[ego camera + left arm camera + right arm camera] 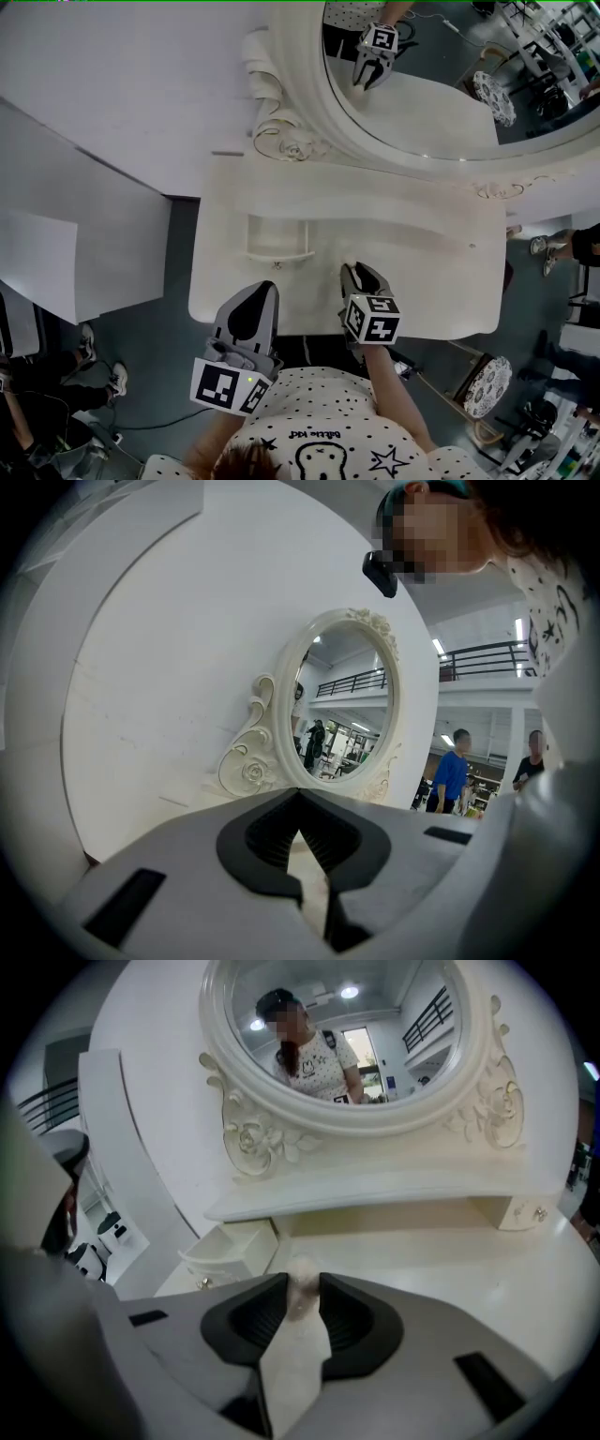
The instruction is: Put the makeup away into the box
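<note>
Your right hand-held gripper [300, 1284] pinches a small pale makeup piece [301, 1299] at its tips, above the bench [422, 253]. The open box [225, 1249] lies at ten o'clock. Only that gripper's view shows the piece. Your left hand-held gripper [300, 797] is pressed together.

Was a mock bedroom corner inside a big open hall — white dressing table [412, 253], ornate oval mirror [422, 103], bare partition panels [112, 84]; mezzanine railing [487, 653], strip lights [438, 647], bystanders [452, 775] behind.
</note>
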`<control>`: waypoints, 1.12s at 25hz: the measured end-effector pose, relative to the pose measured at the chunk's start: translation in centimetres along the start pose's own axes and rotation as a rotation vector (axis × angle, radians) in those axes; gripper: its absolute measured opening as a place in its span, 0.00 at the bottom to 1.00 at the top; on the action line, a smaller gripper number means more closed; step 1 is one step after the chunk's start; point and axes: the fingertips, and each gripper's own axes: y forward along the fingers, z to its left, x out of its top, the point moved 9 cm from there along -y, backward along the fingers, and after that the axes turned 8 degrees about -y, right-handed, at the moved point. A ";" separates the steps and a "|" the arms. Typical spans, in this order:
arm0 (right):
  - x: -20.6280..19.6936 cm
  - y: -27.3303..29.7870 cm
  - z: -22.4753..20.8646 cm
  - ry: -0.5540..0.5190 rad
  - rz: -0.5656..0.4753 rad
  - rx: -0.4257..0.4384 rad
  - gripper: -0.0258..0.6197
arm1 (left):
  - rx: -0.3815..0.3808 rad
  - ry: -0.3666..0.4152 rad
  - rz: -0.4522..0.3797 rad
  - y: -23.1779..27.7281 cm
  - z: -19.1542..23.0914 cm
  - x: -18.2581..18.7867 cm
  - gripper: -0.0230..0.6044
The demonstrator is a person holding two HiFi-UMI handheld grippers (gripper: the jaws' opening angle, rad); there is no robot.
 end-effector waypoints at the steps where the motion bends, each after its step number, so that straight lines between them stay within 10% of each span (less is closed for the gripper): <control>1: 0.7 -0.8 -0.2 0.008 -0.039 -0.006 0.22 | -0.001 0.001 -0.004 0.0 0.0 0.1 0.03; 14: 7.0 -11.1 -0.3 0.002 -0.444 0.015 0.22 | -0.028 0.032 -0.077 -0.5 -0.4 1.5 0.03; 28: 10.3 -7.4 5.0 -0.248 -0.452 0.156 0.22 | 0.016 0.049 -0.144 -2.3 1.1 2.6 0.03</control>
